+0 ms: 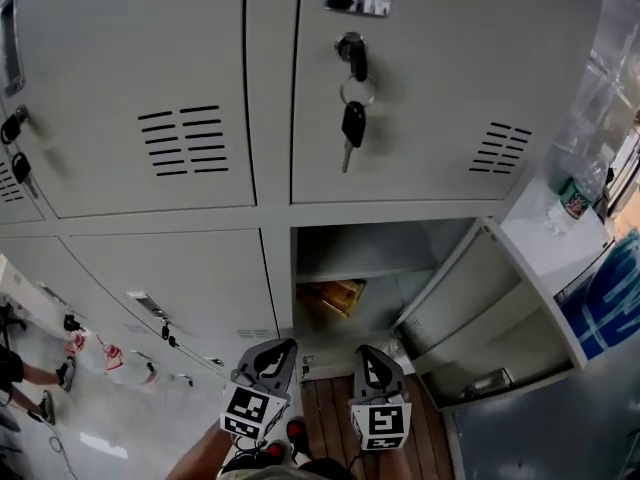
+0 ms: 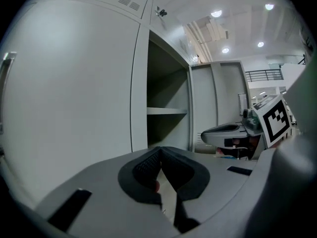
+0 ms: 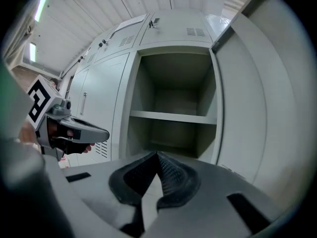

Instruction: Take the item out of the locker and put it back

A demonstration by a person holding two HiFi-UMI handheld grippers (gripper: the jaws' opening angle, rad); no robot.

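Note:
The bottom locker (image 1: 370, 258) stands open, its door (image 1: 480, 308) swung out to the right. A yellow-gold packet (image 1: 332, 296) lies inside, below the shelf (image 1: 340, 273). Both grippers hover side by side in front of the opening, a short way below it. My left gripper (image 1: 284, 345) is shut with nothing between its pads, and so is my right gripper (image 1: 366, 352). In the left gripper view the shut jaws (image 2: 159, 153) point at the locker's left edge. The right gripper's jaws (image 3: 157, 155) face the open compartment and its shelf (image 3: 173, 117). The packet does not show in either gripper view.
Closed grey lockers surround the open one. A key (image 1: 352, 118) hangs from the lock of the locker above. The open door (image 3: 257, 108) stands close on my right. Wooden flooring (image 1: 325, 408) lies below. People's legs (image 1: 40, 373) show at the far left.

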